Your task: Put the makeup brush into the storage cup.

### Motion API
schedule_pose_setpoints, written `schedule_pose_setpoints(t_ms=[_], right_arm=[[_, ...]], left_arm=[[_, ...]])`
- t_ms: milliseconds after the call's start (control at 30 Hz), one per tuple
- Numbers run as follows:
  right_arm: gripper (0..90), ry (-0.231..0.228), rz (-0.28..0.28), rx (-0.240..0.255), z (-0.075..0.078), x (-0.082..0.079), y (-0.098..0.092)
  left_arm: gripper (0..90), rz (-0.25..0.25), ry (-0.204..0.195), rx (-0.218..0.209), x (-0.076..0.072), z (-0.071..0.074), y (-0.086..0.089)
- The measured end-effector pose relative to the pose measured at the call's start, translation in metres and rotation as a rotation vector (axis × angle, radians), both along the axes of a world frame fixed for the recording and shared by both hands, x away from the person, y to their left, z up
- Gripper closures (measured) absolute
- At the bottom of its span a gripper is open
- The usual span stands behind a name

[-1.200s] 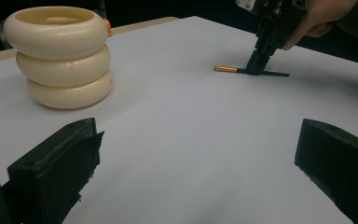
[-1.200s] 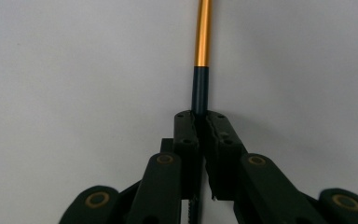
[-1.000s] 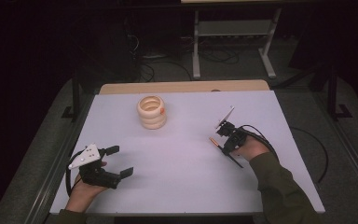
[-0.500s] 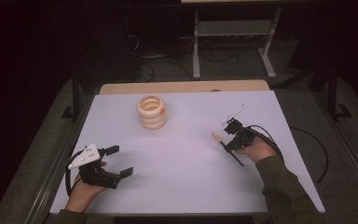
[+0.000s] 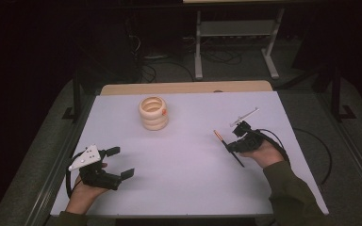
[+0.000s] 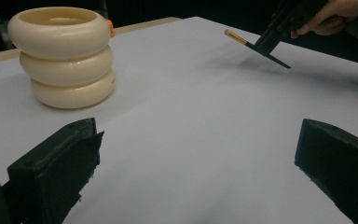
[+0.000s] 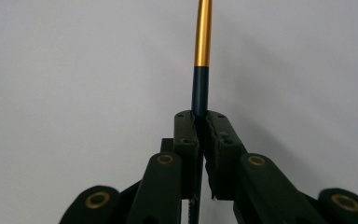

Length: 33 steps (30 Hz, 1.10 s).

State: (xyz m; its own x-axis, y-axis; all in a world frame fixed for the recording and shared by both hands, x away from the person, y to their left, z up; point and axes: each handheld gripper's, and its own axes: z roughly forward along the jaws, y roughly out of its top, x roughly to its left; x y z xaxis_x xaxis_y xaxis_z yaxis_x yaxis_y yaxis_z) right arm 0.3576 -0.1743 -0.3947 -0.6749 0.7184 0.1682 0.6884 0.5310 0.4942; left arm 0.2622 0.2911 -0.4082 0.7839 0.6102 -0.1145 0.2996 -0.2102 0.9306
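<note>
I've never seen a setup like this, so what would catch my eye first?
Probably the cream ribbed holder standing alone toward the far left of the white table. Next, the right gripper, at the right, clamped on a thin dark brush with a gold band.

One brush (image 5: 228,148) is clamped between the right jaws; one ring stack (image 5: 153,113) is seen ahead of the left jaws.

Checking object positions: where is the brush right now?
The brush is clamped in the right gripper, lifted over the table's right half, to the right of the ring-shaped holder.
</note>
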Motion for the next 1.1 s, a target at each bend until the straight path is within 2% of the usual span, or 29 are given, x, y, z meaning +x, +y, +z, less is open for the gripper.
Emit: schedule_pose_setpoints(t_ms=[233, 667, 700, 767, 800, 867, 1100], right_arm=[[82.9, -0.077, 0.035, 0.060, 0.003, -0.007, -0.001], [83.0, -0.142, 0.043, 0.184, 0.005, -0.019, -0.008], [83.0, -0.163, 0.056, 0.189, 0.005, -0.019, -0.010], [83.0, -0.167, 0.051, 0.227, 0.007, -0.022, -0.011], [83.0, -0.167, 0.051, 0.227, 0.007, -0.022, -0.011], [83.1, -0.189, 0.055, 0.269, 0.007, -0.024, -0.014], [83.1, -0.224, 0.061, 0.336, 0.008, -0.029, -0.021]], left_arm=[[0.0, 0.002, 0.004, -0.003, 0.000, 0.000, 0.000], [0.0, 0.004, 0.004, -0.005, 0.000, 0.000, 0.000], [0.0, 0.003, 0.004, -0.003, 0.000, 0.000, 0.000], [0.0, 0.001, 0.002, 0.003, 0.000, 0.001, 0.000], [0.0, 0.001, 0.002, 0.003, 0.000, 0.001, 0.000], [0.0, -0.001, 0.001, 0.005, 0.000, 0.001, 0.000], [0.0, -0.002, 0.002, 0.003, 0.000, 0.000, -0.001]])
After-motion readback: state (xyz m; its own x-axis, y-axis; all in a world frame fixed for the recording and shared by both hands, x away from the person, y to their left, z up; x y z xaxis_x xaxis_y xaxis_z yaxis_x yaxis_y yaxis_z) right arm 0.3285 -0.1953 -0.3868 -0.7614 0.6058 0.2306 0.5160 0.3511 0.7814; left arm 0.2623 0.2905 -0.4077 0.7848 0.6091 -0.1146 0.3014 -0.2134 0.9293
